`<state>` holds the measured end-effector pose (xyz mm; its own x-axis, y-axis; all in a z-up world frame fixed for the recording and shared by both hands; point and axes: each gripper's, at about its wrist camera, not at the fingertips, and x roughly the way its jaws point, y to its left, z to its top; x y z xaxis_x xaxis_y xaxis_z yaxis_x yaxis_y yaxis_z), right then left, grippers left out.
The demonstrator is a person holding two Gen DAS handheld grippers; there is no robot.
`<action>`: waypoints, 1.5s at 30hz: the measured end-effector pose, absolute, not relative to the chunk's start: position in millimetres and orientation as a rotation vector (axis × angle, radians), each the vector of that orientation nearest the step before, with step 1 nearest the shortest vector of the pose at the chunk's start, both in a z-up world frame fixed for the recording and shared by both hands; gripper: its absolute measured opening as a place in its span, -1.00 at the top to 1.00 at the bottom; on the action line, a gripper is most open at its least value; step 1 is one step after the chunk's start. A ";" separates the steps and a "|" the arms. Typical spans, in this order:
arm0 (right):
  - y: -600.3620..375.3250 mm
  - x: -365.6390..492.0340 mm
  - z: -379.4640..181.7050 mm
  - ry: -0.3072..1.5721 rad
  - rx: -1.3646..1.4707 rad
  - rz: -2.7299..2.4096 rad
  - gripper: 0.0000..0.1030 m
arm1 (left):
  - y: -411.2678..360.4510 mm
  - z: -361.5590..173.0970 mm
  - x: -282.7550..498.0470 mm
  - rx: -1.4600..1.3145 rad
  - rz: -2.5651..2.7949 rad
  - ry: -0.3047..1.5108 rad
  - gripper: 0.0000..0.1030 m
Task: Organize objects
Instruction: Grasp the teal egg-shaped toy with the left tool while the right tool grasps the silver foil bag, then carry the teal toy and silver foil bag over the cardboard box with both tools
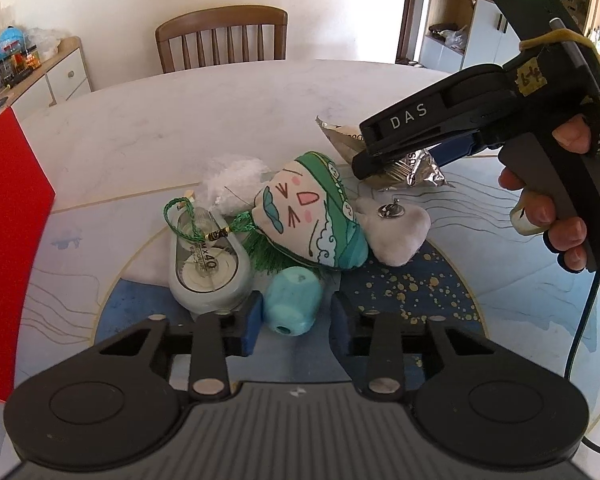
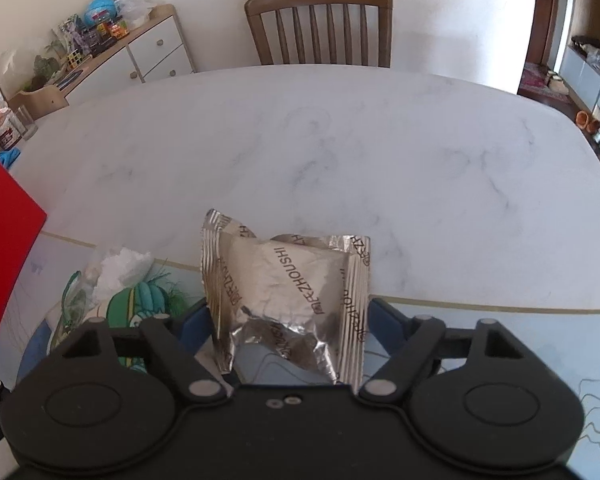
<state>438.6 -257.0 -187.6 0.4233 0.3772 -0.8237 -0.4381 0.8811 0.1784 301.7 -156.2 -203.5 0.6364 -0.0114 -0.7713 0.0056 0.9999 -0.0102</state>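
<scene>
**Now a foil pack in one gripper, a blue cup waiting for the other**

Over by the middle of the table [image 2: 340, 140], the right gripper [image 2: 288, 320] has its fingers closed onto a silver foil pack [image 2: 292, 280], pinching it by its two side seams. In the left wrist view the pack [image 1: 416, 168] sits just above the painted mat [image 1: 420, 280], near the mat's far edge; I cannot tell whether it still touches. It looks light and crinkly, puffed with something soft inside, so the flat seams seem the sensible place to hold; a squeeze on the belly would likely crush it.

The left gripper [image 1: 292, 320] stands open, its blue pads either side of a small pale-blue cup [image 1: 294, 304] lying on its side, not visibly touching it. The cup looks rigid, light and apt to roll, so a grip across its round body is probably what it needs.

Behind the cup lie a stuffed charm [image 1: 312, 216] with a green cord, a tape dispenser [image 1: 208, 264] and a white fluffy wad [image 1: 232, 180], all huddled together on the mat.

No box or tray shows among them. A red board [image 1: 8, 240] stands at the table's left edge.
</scene>
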 end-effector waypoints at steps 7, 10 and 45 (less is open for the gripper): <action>-259.0 436.1 -184.5 1.010 -0.055 0.511 0.03 | -155.5 -202.7 300.5 -0.013 -0.018 0.886 0.41; -258.2 432.2 -180.3 0.991 -0.081 0.497 0.11 | -153.3 -202.4 301.2 -0.026 -0.021 0.889 0.41; -258.4 301.7 -79.1 0.878 -0.076 0.565 0.14 | -100.2 -115.5 235.7 -0.189 -0.043 0.795 0.41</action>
